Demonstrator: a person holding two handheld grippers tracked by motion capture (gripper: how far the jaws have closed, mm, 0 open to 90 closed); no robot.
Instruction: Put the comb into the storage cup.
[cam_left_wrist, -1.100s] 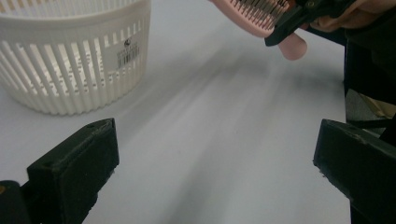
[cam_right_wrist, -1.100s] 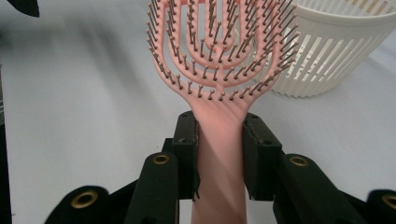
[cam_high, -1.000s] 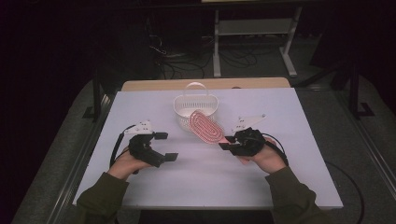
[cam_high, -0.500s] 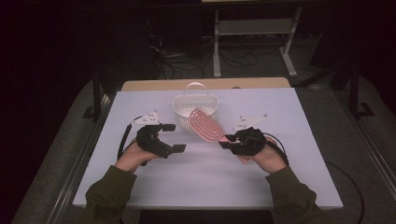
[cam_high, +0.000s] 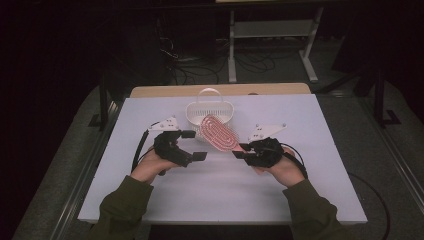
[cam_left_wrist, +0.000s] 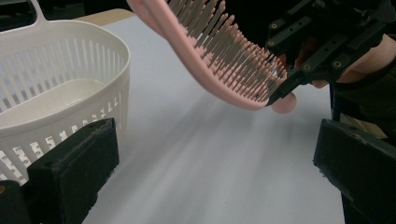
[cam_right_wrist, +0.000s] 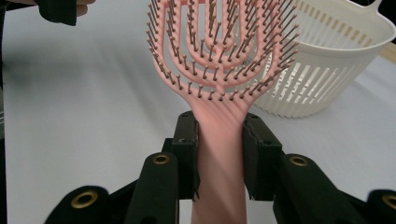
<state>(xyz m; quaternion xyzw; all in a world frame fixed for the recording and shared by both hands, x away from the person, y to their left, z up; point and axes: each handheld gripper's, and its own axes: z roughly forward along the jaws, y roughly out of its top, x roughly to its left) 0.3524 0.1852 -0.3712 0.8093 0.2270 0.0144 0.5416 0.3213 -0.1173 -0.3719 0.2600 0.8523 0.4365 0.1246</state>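
Since the earlier frames we record one clear movement: the left gripper (cam_high: 192, 145) has travelled up the surface (cam_high: 230, 190) from the near-left area toward the basket (cam_high: 210, 111), and its fingers (cam_left_wrist: 70, 172) now stand just beside the basket's near wall. We see them spread wide with nothing between them.

We note no change at the right gripper (cam_high: 239, 150). Its fingers (cam_right_wrist: 187, 154) are clamped on the handle of the pink hairbrush (cam_right_wrist: 219, 70), one pad on each side, with the bristled head projecting beyond the fingertips. In the high view the head lies tilted, its far end at or over the basket's near rim; we cannot tell whether it touches the rim. In the left gripper view the brush hangs clear above the surface, just ahead of and above the open left fingers, bristles facing up and toward the camera.

Our judgement: the brush is being held ready at the basket, and the left gripper's approach suggests it is coming either to steady the basket or to take the brush head. The brush is not yet inside the basket, which appears empty.

Against the earlier frames, the brush, the basket and the right hand (cam_high: 285, 167) sit where they were; only the left forearm and its gripper differ.
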